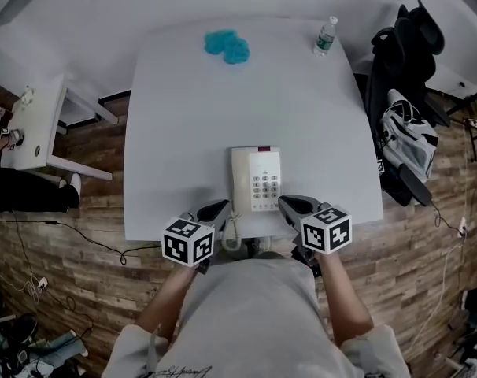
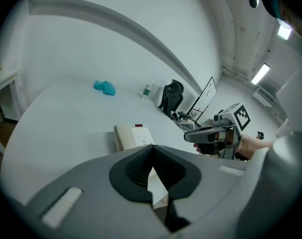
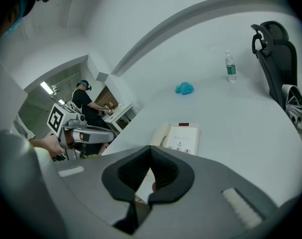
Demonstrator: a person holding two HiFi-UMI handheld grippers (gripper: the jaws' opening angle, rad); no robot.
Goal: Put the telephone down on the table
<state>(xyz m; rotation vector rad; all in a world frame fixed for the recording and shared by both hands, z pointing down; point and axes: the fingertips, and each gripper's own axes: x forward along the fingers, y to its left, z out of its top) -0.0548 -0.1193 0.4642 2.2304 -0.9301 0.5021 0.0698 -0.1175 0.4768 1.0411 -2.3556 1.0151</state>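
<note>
the telephone point(image 1: 256, 179) lay flat on the white table point(image 1: 223, 109), close to the near edge and straight in front of the person. its keypad faced up and the handset point(image 1: 240, 178) sat in its place along the left side of the body. the coiled cord point(image 1: 233, 231) hung over the table edge, between the two grippers. the left gripper point(image 1: 215, 209) was just beside the near left corner of the telephone, and the right gripper point(image 1: 295, 205) just beside the near right corner. whether either tip touched the body, the head view did not let me tell. in each gripper's own view the jaws were together, the dark pads met, and nothing was between them, so neither gripper held anything. a blue crumpled thing point(image 1: 227, 46) and a water bottle point(image 1: 326, 36) stood at the far side of the table, well apart from the telephone. from this i judged that the main step was done, because the telephone rested fully on the table with no grip on it. what was left, if anything, seemed only to draw both grippers away from it.
</note>
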